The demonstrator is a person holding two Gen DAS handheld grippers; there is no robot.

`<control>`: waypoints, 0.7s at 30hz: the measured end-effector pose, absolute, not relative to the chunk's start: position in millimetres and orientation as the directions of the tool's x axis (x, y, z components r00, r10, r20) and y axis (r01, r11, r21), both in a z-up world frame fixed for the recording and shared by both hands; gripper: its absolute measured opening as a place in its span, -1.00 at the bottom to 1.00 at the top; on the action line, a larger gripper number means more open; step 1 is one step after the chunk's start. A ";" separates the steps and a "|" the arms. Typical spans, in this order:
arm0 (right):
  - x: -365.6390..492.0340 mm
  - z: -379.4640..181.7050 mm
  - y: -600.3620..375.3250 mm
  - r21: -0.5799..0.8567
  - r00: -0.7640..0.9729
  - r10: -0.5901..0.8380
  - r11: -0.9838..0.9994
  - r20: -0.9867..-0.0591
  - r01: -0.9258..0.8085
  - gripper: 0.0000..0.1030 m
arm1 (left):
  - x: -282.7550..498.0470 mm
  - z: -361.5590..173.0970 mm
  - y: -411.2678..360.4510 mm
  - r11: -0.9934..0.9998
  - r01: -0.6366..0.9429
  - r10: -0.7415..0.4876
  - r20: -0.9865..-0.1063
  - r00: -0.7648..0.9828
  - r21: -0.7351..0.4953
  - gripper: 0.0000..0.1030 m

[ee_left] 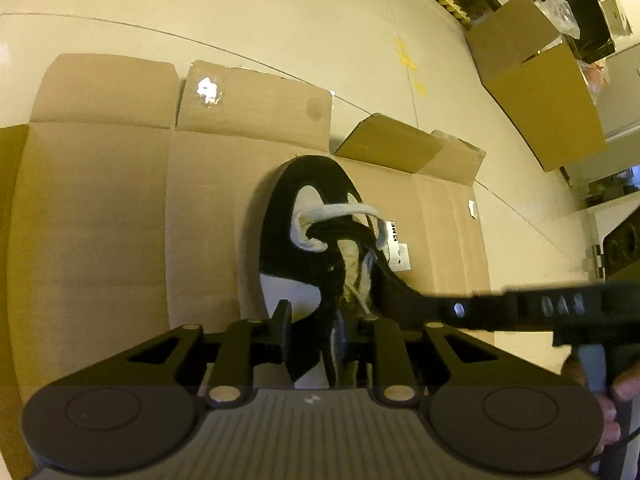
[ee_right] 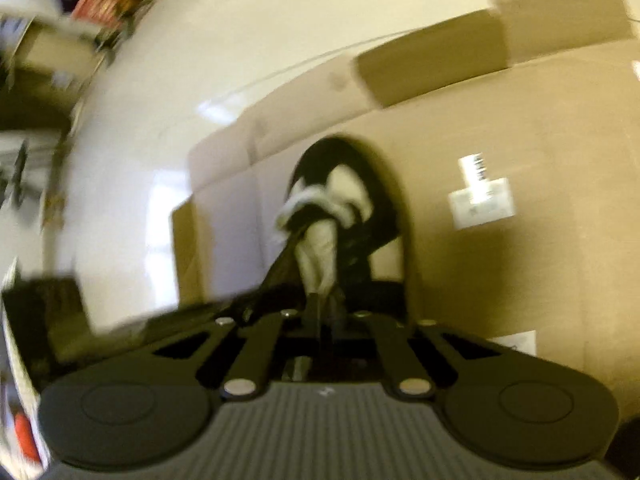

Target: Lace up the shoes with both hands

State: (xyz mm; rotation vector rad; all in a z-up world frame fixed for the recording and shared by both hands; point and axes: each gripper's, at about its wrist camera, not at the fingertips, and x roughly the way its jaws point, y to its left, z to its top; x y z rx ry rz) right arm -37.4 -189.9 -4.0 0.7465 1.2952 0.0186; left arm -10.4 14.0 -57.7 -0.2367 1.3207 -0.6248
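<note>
Shoe (ee_left: pixel 304 216) points toe-away from both; left gripper (ee_left: pixel 312 338) jaws pinch its eyelet flap (ee_left: pixel 334 292), right gripper (ee_right: pixel 324 314) jaws shut on the lace end (ee_left: pixel 362 302).

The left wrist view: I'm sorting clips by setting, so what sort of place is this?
Probably a storeroom or workshop floor, not a living space. The shoe sits on flattened cardboard spread over a smooth pale floor; open cardboard boxes and cluttered shelving stand at the edge.
</note>
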 end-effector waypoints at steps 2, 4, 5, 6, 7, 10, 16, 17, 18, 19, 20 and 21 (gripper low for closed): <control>-33.4 -6.8 -186.6 0.504 0.305 0.406 0.753 -0.862 0.422 -0.90 | -10.2 -58.3 12.2 0.813 0.293 -0.551 -0.828 0.109 -0.503 -0.56; -29.4 -10.3 -182.9 0.493 0.299 0.394 0.741 -0.869 0.456 -0.88 | -11.1 -59.9 10.8 0.811 0.296 -0.551 -0.829 0.099 -0.504 -0.56; -27.1 -12.5 -180.8 0.483 0.297 0.383 0.734 -0.875 0.476 -0.88 | -11.7 -60.4 11.0 0.811 0.296 -0.551 -0.829 0.097 -0.505 -0.55; -24.8 -14.7 -178.8 0.474 0.294 0.373 0.727 -0.880 0.497 -0.88 | -12.0 -60.6 11.4 0.810 0.296 -0.552 -0.828 0.096 -0.506 -0.55; -23.0 -16.9 -177.6 0.466 0.297 0.360 0.721 -0.885 0.513 -0.88 | -12.0 -60.7 11.5 0.810 0.297 -0.551 -0.829 0.096 -0.505 -0.54; -16.7 -24.8 -175.2 0.451 0.297 0.340 0.711 -0.892 0.540 -0.87 | -11.4 -61.1 11.3 0.809 0.301 -0.552 -0.829 0.094 -0.504 -0.52; -7.2 -30.6 -175.2 0.463 0.313 0.351 0.762 -0.883 0.452 -1.00 | -10.9 -64.7 12.8 0.821 0.281 -0.542 -0.834 0.106 -0.497 -0.46; -8.9 -28.0 -176.8 0.484 0.319 0.375 0.768 -0.870 0.419 -1.00 | -11.5 -66.0 13.5 0.827 0.272 -0.535 -0.837 0.114 -0.492 -0.46; -10.7 -25.5 -178.5 0.504 0.324 0.398 0.773 -0.858 0.386 -1.00 | -12.0 -66.9 13.7 0.830 0.266 -0.533 -0.838 0.119 -0.491 -0.46; -12.7 -24.2 -179.5 0.525 0.319 0.427 0.772 -0.846 0.360 -1.00 | -12.8 -67.6 13.0 0.833 0.261 -0.530 -0.839 0.125 -0.488 -0.46; -14.7 -22.9 -180.4 0.545 0.312 0.455 0.769 -0.834 0.334 -1.00 | -13.3 -67.8 11.8 0.837 0.260 -0.525 -0.841 0.131 -0.481 -0.45; -16.8 -21.7 -181.4 0.564 0.304 0.483 0.766 -0.821 0.308 -1.00 | -13.4 -67.9 10.3 0.839 0.262 -0.520 -0.844 0.133 -0.476 -0.45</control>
